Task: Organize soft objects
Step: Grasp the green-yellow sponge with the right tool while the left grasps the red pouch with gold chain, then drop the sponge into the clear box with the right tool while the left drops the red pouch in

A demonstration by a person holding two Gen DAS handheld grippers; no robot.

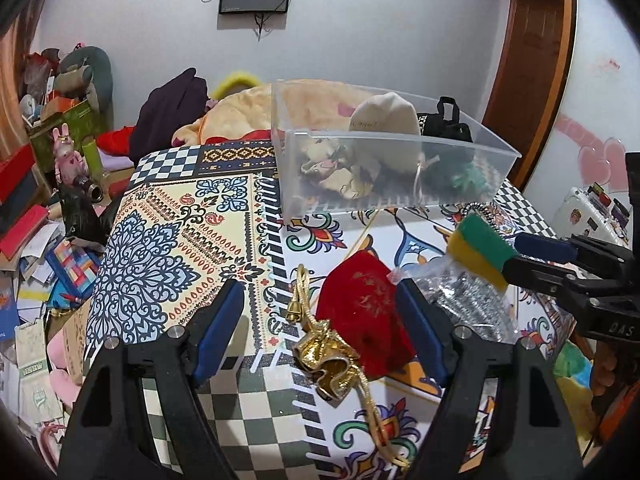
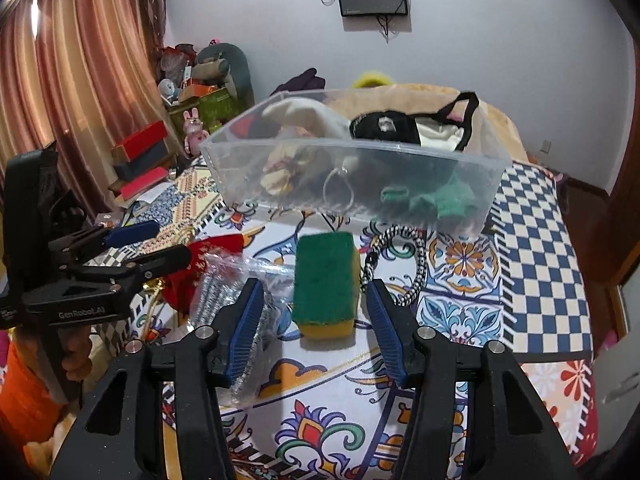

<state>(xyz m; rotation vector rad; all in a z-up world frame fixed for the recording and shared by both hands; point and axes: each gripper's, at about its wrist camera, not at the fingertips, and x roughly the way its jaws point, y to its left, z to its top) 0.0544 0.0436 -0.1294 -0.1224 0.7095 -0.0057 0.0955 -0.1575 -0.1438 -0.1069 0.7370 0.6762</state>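
A clear plastic bin (image 1: 400, 168) (image 2: 352, 168) at the far side of the patterned cloth holds several soft items. A red velvet pouch (image 1: 364, 308) with a gold cord lies between the open fingers of my left gripper (image 1: 320, 316), nearer the right finger. A green-and-yellow sponge (image 2: 324, 288) lies flat between the open fingers of my right gripper (image 2: 316, 312); it also shows in the left wrist view (image 1: 482, 248). Neither gripper holds anything. The left gripper also shows at the left of the right wrist view (image 2: 160, 244).
A bagged steel scourer (image 2: 228, 292) (image 1: 468, 304) lies between pouch and sponge. A black-and-white braided cord (image 2: 400, 264) lies right of the sponge. A gold pouch (image 1: 328, 364) lies by the red one. Clutter and boxes (image 1: 36, 208) fill the floor left of the bed.
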